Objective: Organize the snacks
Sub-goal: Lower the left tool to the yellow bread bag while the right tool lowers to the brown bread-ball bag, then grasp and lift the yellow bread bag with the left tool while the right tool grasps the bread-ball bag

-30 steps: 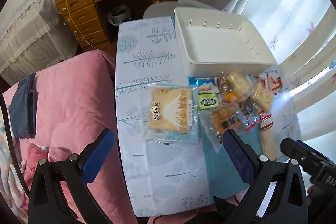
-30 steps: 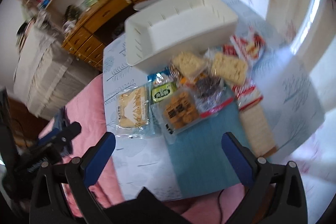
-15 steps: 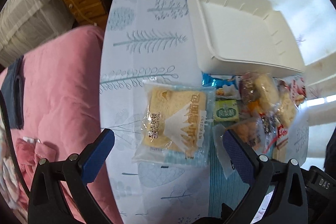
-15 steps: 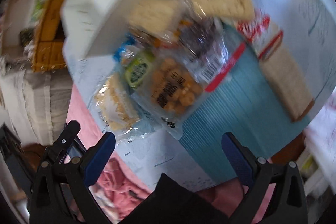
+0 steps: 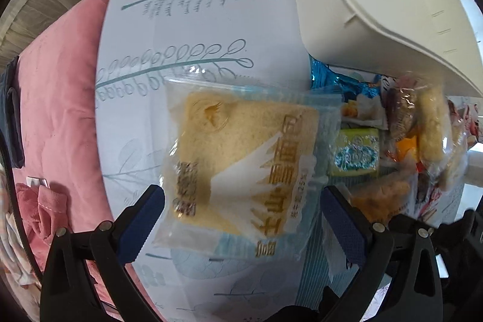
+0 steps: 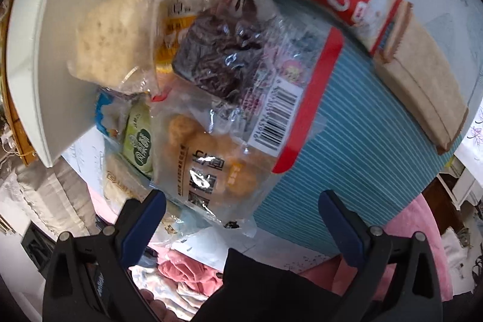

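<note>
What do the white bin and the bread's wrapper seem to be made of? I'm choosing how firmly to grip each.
White bin: apparently rigid moulded plastic with a smooth, semi-matte finish, judging by its rolled rim and slotted walls. Bread wrapper: thin clear plastic film, glossy; it crinkles, glints, and shows the slice through printed lettering. The left claw is open around it.

table (image 5: 211, 29) — leaf-print cloth | on it: white bin (image 5: 377, 5), snack packets (image 5: 241, 168)
</note>
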A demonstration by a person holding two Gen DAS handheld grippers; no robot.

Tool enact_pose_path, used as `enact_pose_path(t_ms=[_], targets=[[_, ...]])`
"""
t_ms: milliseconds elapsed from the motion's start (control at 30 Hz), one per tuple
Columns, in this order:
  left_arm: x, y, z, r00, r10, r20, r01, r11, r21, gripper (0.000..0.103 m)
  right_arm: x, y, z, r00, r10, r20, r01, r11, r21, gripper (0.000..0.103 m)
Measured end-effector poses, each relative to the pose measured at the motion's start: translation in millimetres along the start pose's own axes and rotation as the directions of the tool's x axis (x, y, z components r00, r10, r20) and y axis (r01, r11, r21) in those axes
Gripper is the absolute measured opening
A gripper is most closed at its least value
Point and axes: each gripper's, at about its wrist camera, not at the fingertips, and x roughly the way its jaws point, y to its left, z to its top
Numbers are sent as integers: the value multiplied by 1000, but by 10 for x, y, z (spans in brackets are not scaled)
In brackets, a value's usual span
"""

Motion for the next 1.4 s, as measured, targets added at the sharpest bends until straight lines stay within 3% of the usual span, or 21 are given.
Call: enact_pose_path(t_ms=[300, 467, 733, 1167, 1400], targets=[[145, -48, 197, 998, 46, -45, -47, 999, -13, 103, 233, 299, 163, 993, -55, -102, 50, 997, -56, 102], [208, -99, 270, 996, 73, -59, -74, 997, -10, 103, 269, 377, 252, 989, -96, -114, 88, 993, -75, 101], [258, -132, 320, 991, 114, -67, -115, 993, -13, 103, 319, 585, 323, 988, -99, -119, 85, 990, -115, 95], [374, 88, 258, 999, 21, -44, -21, 1000, -8, 103, 351, 616, 425, 994, -33, -106, 21, 994, -112, 80], [335, 88, 182, 999, 20, -24, -20, 1000, 12, 92, 288, 511, 306, 998, -6, -70, -1, 995, -103, 66]])
